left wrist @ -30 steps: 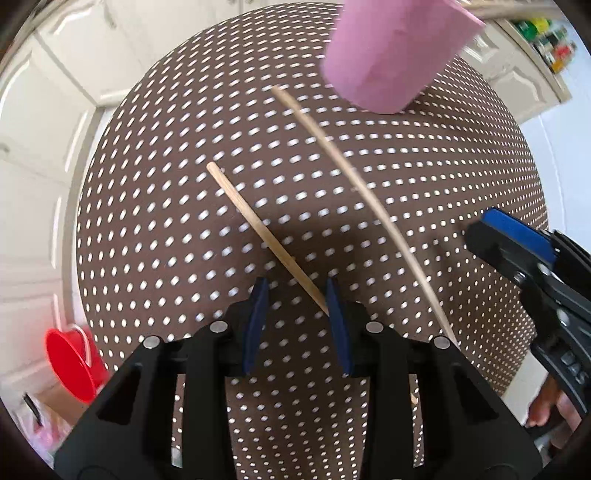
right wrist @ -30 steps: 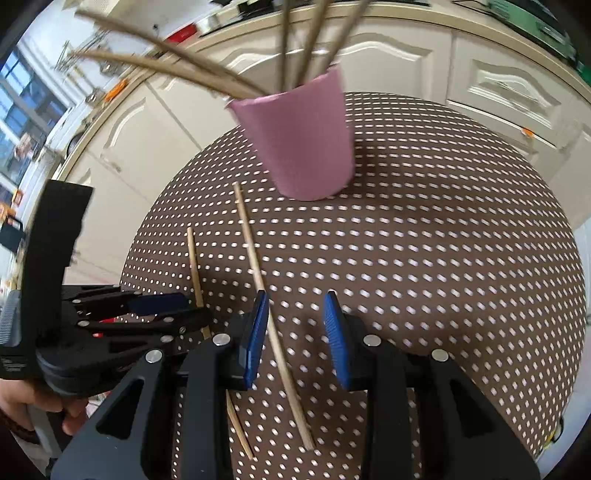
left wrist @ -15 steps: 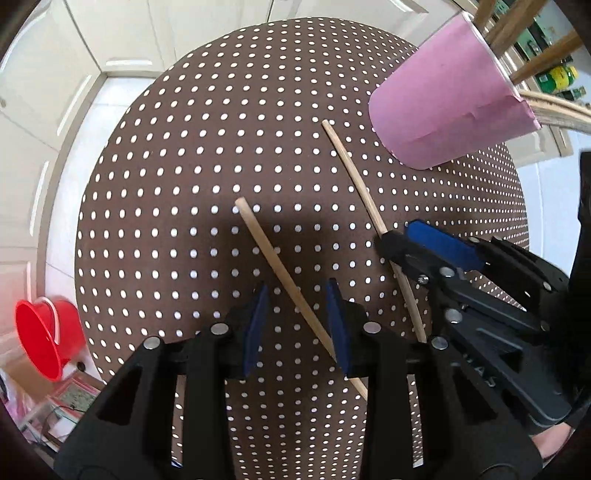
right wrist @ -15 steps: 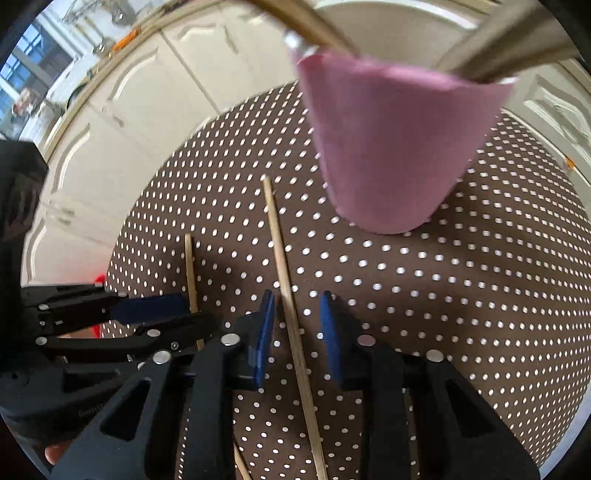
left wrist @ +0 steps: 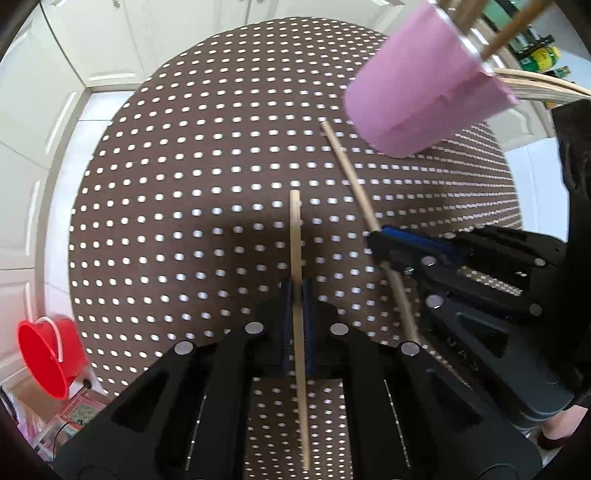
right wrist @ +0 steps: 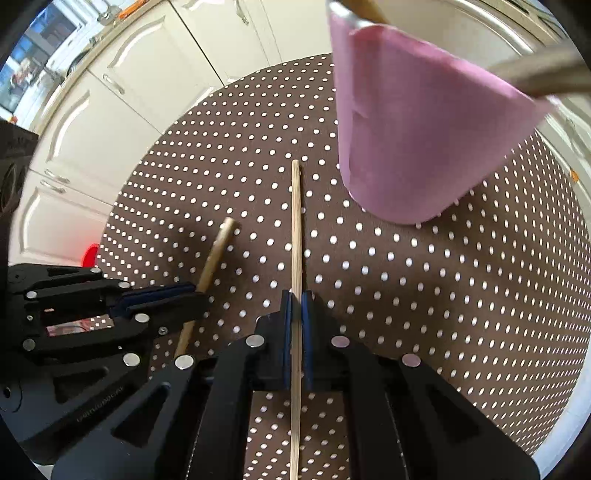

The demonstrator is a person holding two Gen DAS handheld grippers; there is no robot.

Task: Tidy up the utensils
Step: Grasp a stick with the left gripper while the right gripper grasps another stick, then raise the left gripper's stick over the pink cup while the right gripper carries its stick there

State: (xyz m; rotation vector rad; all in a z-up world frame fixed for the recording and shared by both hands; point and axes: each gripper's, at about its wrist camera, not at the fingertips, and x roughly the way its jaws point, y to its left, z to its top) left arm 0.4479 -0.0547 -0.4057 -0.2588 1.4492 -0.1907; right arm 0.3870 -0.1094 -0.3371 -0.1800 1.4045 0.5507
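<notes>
Pink cup's (right wrist: 417, 140) rim is cropped, its sticks seemingly blurred.

Tops of sticks (left wrist: 517, 29) in pink cup (left wrist: 428, 92) cropped out

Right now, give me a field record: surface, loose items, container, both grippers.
surface: round table with brown polka-dot cloth
loose items: two wooden chopsticks, none lying free
left gripper: shut on the shorter-looking chopstick; jaws have just closed on it
right gripper: shut on the chopstick nearer the cup; jaws have just closed on it
container: pink cup, upright on the cloth, more chopsticks sticking out of it
off table: red bucket on the floor
</notes>
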